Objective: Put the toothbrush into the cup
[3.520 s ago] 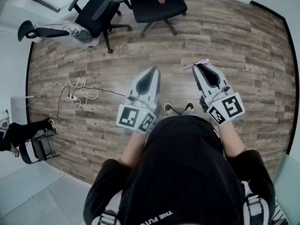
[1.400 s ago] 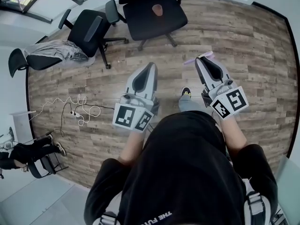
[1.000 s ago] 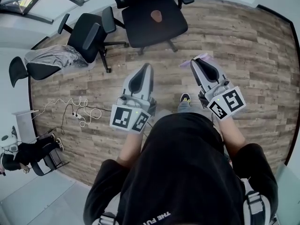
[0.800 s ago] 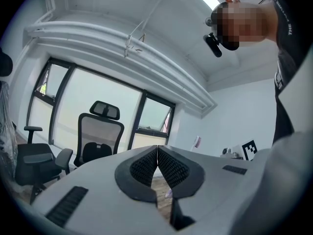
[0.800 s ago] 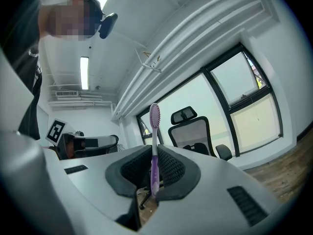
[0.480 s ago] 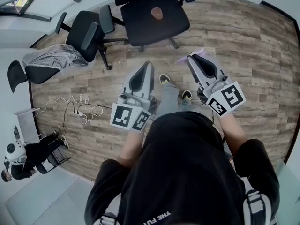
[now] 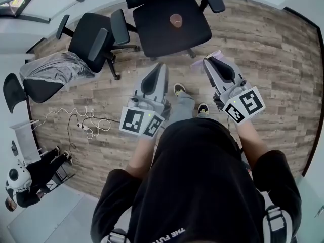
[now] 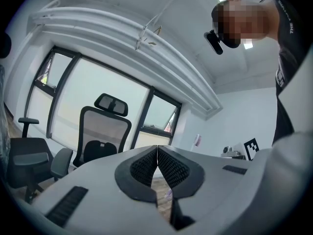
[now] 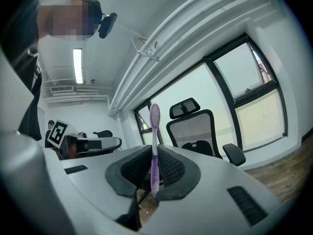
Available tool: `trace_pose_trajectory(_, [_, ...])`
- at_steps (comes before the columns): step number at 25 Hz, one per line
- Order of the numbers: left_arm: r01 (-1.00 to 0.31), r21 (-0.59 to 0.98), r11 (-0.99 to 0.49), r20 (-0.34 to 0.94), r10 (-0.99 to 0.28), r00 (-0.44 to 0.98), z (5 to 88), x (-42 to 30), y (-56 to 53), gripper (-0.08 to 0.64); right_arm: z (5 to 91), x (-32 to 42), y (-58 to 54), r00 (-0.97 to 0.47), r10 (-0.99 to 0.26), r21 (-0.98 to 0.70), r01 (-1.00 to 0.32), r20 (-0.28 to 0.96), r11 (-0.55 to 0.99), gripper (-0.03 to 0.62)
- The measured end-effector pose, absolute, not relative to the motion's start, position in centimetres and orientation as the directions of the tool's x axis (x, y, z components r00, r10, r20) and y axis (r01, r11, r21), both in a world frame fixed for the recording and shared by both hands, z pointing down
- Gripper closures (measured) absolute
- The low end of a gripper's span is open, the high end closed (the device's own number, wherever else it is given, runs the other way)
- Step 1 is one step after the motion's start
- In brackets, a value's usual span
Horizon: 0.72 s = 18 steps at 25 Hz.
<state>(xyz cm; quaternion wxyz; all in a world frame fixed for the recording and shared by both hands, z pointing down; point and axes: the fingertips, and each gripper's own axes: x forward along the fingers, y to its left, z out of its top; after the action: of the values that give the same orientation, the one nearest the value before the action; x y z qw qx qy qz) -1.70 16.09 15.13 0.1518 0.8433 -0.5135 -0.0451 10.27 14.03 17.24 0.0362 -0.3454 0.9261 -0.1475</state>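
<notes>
Purple toothbrush (image 9: 154, 126) clamped in right gripper (image 9: 154, 156); left gripper (image 8: 157, 152) closed, empty; cup (image 7: 175, 20) on chair (image 7: 152, 27).

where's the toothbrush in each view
head view: toothbrush lies crosswise at the tip of the right gripper, upper right of centre.
left gripper view: toothbrush shows tiny, right of centre, beyond the shut fingers; it looks like the head only.
right gripper view: toothbrush stands upright at centre, clamped between the fingers.
shared landmark: the black office chair ahead.
</notes>
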Motion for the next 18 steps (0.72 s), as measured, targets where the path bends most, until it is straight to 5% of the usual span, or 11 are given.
trace_pose_trajectory(18, [-0.846,0.329,-0.419,0.057,-0.886,0.460,15.9,-10.6,7.2,0.537,17.2,2.1,4.9,-0.754,-0.652,-0.241,-0.649,0.076,0.722,0.543])
